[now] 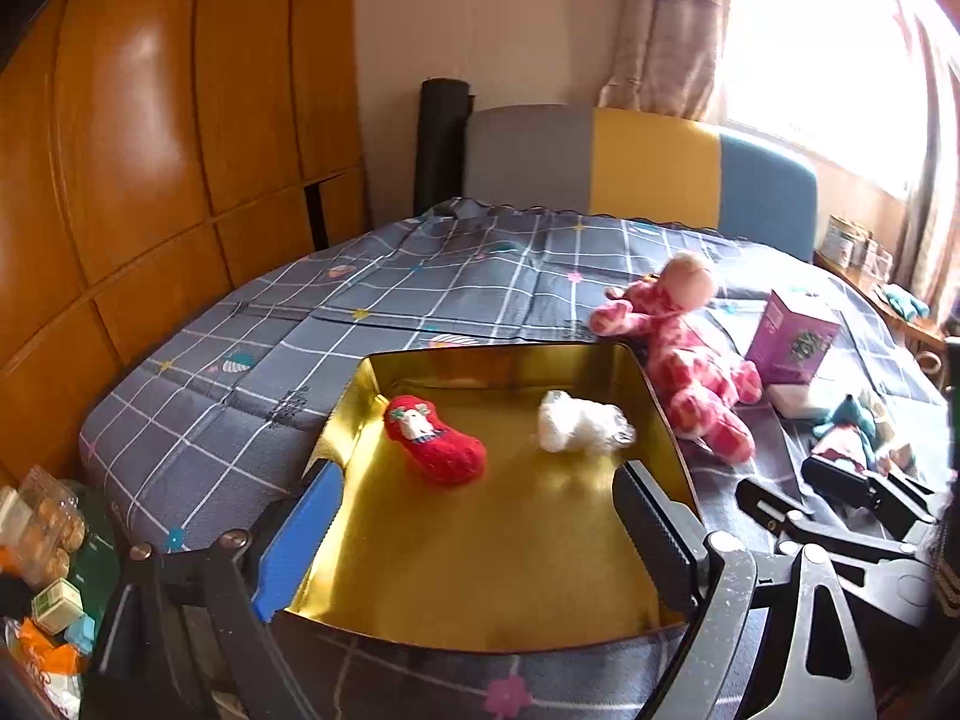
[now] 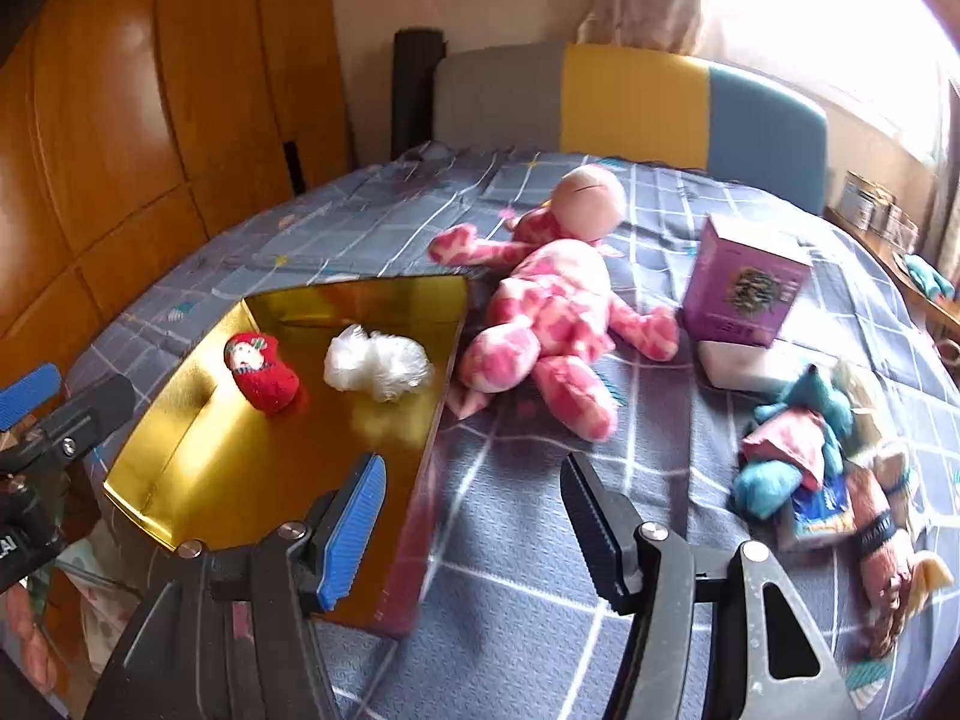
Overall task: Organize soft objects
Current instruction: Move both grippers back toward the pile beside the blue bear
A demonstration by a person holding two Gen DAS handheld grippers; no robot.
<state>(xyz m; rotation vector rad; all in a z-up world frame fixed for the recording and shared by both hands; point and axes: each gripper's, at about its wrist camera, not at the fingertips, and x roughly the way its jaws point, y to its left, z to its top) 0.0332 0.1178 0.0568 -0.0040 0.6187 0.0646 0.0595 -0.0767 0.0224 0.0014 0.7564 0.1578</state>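
Left wrist view shows the left gripper (image 1: 474,531) with its jaws spread wide and nothing between them; it hangs over the near part of a gold tin tray (image 1: 657,414) that sits on the bed (image 1: 252,360). Inside the tray lie a small red stocking (image 1: 435,441) and a white fluffy toy (image 1: 579,423), a little apart from each other. Just beside the right wall of the tray lies a pink plush animal (image 1: 690,348) on the checked bedcover.

Right wrist view shows the right gripper (image 2: 474,534) with its jaws also apart and empty — it hangs over the bedcover just right of the tray. Beyond the pink plush stands a purple box (image 2: 744,288) on top of a white box (image 2: 744,369). To the right — near the bed's edge — is a heap of soft things (image 2: 804,456) in teal, pink and blue.
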